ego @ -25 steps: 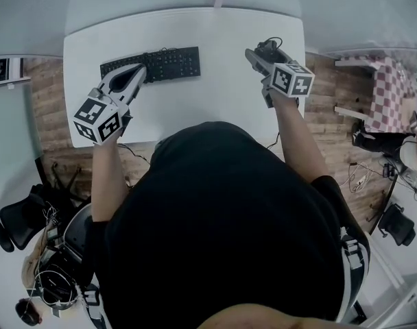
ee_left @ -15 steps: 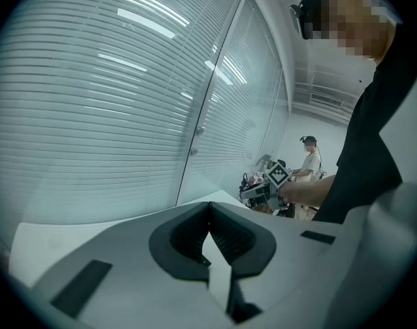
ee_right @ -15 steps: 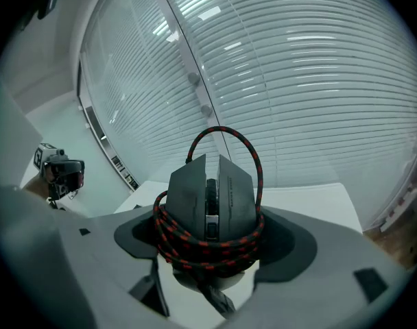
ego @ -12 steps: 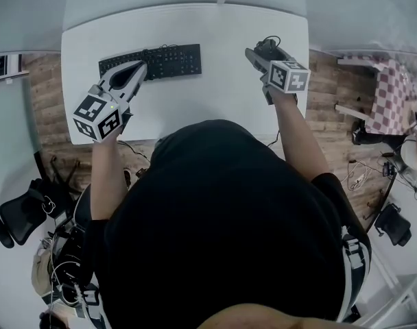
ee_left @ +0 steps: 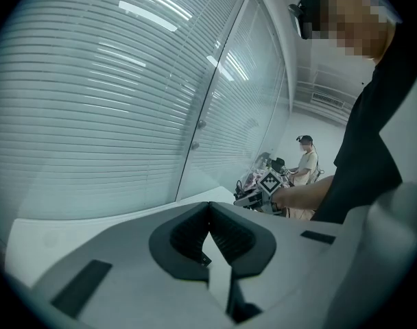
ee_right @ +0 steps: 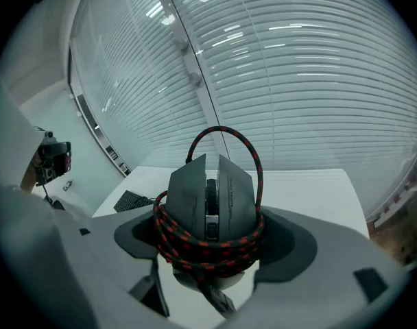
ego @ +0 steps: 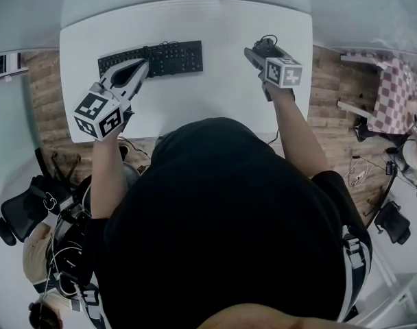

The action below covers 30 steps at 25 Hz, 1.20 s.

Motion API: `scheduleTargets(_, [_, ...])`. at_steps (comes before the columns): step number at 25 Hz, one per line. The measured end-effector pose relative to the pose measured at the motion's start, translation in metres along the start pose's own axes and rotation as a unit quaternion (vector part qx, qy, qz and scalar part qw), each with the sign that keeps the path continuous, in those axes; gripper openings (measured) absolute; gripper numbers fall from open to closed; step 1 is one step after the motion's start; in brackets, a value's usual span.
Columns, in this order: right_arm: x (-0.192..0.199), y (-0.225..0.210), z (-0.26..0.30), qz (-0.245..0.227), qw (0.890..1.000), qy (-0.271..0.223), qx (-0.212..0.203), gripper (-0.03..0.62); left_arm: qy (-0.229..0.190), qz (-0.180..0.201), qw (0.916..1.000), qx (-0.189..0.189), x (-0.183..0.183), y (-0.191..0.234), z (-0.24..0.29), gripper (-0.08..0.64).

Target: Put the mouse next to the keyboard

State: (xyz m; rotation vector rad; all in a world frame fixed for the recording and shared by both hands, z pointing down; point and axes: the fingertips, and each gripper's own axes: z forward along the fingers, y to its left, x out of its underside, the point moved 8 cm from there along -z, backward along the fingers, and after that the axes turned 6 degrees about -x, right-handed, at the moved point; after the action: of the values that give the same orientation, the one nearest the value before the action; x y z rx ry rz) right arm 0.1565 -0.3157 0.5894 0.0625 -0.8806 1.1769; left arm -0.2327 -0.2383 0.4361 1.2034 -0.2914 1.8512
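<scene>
The black keyboard (ego: 160,57) lies on the far left part of the white table (ego: 215,94). My left gripper (ego: 138,67) hangs over the keyboard's left end, and in the left gripper view its jaws (ee_left: 210,218) are shut with nothing between them. My right gripper (ego: 260,48) is held above the table's far right side. It is shut on a dark grey mouse (ee_right: 212,194) that has a black-and-red braided cable (ee_right: 195,242) wound round it. The keyboard (ee_right: 132,200) shows small at the left of the right gripper view, well apart from the mouse.
Wooden floor flanks the table on both sides. A table with a checked cloth (ego: 390,94) stands at the right, and black office chairs (ego: 20,214) and cables are at the lower left. Window blinds (ee_left: 112,101) rise behind the table. Another person (ee_left: 307,164) stands far off.
The head view has drifted a little, so the table sits slightly higher in the picture. Both grippers hold about the same places; the right one still carries the mouse.
</scene>
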Motion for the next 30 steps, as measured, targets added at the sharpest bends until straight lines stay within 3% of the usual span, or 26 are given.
scheduleTargets(30, [0.060,-0.036,0.069,0.034,0.994,0.097,0.030,0.410,0.027,-0.008,0.9995,0.016,0.010,0.004,0.022,0.023])
